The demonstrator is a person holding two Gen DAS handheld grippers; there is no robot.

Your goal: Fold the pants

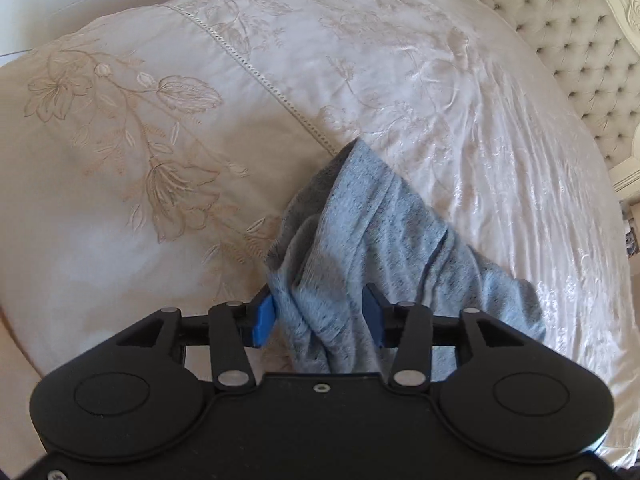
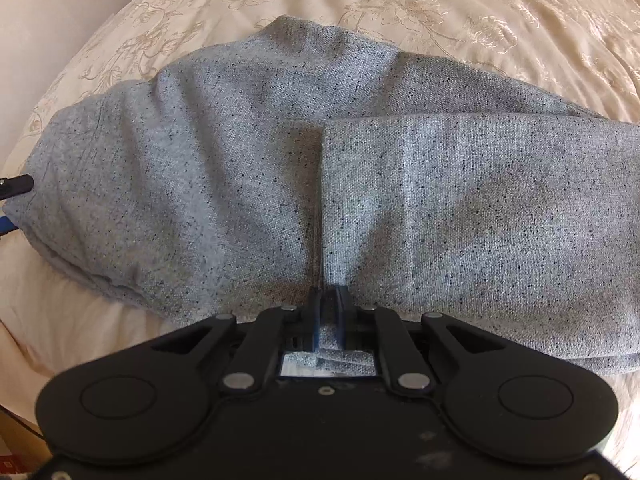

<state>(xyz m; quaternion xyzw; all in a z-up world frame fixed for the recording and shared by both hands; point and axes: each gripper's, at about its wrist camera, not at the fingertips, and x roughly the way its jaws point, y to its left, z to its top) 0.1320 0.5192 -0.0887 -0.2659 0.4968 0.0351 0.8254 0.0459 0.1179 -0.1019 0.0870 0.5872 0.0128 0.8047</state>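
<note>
Left wrist: pants [image 1: 360, 240] between spread jaws.

The pants [image 2: 248, 184] are grey knit flecked with dark specks. They lie across the bed, folded over so one layer overlaps another with a straight edge down the middle. One end [image 1: 360, 240] is bunched in soft wrinkles.

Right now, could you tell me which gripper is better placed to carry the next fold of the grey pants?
Right. The right gripper is pinched shut on a fold of the grey pants, so it can likely pull straight away. The left gripper stands open around loose fabric and would need to close first.
</note>
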